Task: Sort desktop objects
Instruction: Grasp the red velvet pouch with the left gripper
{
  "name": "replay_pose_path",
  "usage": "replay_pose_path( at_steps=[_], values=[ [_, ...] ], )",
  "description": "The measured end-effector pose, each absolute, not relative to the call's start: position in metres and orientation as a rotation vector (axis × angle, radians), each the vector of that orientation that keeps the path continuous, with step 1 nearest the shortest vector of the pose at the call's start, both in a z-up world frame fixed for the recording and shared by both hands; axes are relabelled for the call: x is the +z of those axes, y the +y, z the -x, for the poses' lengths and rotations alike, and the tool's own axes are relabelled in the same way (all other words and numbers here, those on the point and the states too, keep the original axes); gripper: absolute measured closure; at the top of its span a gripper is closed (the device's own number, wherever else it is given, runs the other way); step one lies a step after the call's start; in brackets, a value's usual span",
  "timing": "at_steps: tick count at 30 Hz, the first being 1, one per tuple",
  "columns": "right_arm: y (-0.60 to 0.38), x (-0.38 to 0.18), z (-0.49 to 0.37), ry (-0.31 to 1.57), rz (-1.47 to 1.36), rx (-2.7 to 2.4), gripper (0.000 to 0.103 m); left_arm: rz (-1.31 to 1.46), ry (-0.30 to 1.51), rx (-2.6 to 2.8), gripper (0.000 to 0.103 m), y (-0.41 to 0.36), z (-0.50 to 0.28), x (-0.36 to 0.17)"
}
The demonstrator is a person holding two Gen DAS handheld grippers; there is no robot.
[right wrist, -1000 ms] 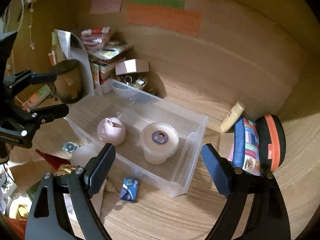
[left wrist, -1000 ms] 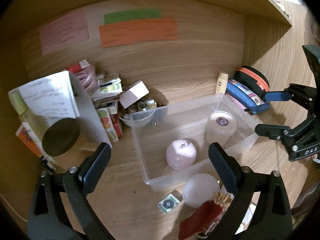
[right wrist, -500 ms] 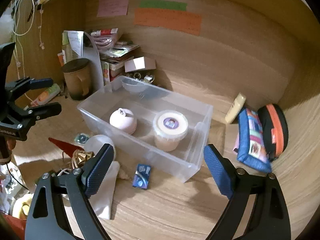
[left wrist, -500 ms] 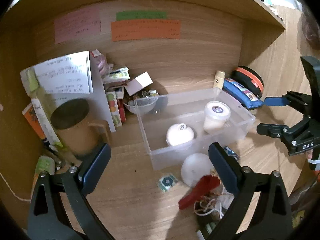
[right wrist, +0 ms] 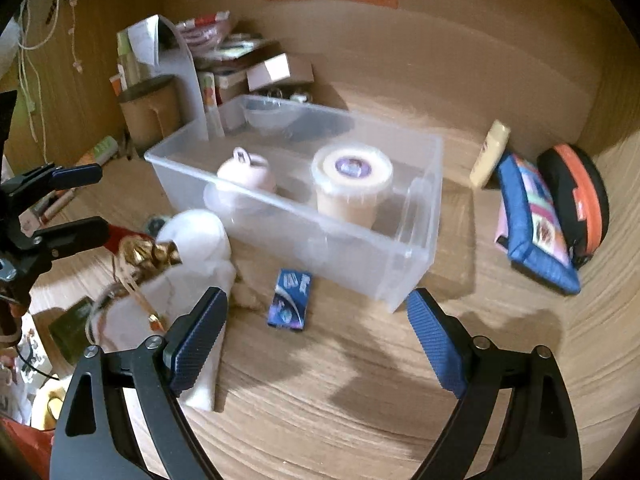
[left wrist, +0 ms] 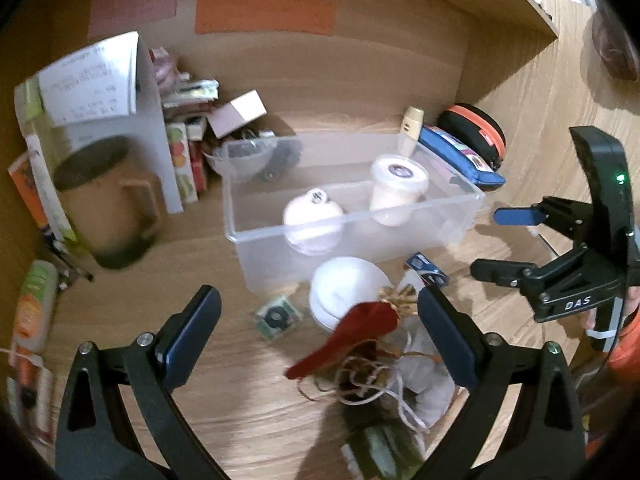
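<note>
A clear plastic bin (left wrist: 460,216) (right wrist: 420,240) stands on the wooden desk. It holds a round pink-white object (left wrist: 314,216) (right wrist: 248,174) and a lidded white tub (left wrist: 398,188) (right wrist: 352,184). In front of the bin lie a white ball (left wrist: 346,292) (right wrist: 196,232), a red pointed piece with gold raffia (left wrist: 352,332), a small green-black square (left wrist: 277,317) and a small blue packet (left wrist: 427,270) (right wrist: 290,300). My left gripper (left wrist: 318,336) is open and empty above the white ball. My right gripper (right wrist: 316,340) is open and empty near the blue packet.
A brown lidded cup (left wrist: 108,200), books and a white card stand (left wrist: 156,128) crowd the back left. A cream tube (right wrist: 490,152), a blue pouch (right wrist: 536,220) and a black-orange case (right wrist: 576,200) lie at the right. White cloth and twine (right wrist: 176,320) lie at the front.
Both grippers have pulled back and lowered away from the bin. The front clutter, the ball and the blue packet have come into fuller view. Both stay open and empty.
</note>
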State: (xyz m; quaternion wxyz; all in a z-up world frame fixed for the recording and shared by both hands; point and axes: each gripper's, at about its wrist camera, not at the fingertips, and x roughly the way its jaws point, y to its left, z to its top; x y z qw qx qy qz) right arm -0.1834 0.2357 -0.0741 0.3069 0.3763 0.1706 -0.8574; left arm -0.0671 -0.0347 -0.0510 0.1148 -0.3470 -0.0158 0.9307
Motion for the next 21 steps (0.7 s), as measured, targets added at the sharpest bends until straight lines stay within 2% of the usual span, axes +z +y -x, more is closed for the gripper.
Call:
replay_pose_path(
  at_steps=[10, 13, 14, 17, 19, 21],
  values=[
    [0.237, -0.105, 0.192, 0.446, -1.062, -2.251, 0.013, 1.059, -0.107, 2.671, 0.004, -0.024, 0.073, -0.07],
    [0.233, -0.109, 0.193, 0.461, -1.041, -2.243, 0.016, 1.062, -0.104, 2.674, 0.016, -0.023, 0.076, -0.072],
    [0.232, -0.109, 0.193, 0.464, -1.037, -2.239, 0.018, 1.071, -0.114, 2.664, 0.02, -0.024, 0.077, -0.073],
    [0.225, -0.113, 0.196, 0.484, -1.044, -2.206, 0.03, 1.092, -0.131, 2.657, 0.021, -0.025, 0.081, -0.077],
    [0.22, -0.115, 0.198, 0.491, -1.057, -2.18, 0.044, 1.094, -0.136, 2.664, 0.024, -0.026, 0.083, -0.077],
    [0.217, -0.117, 0.201, 0.49, -1.072, -2.161, 0.048, 1.088, -0.158, 2.665, 0.026, -0.029, 0.084, -0.077]
  ],
)
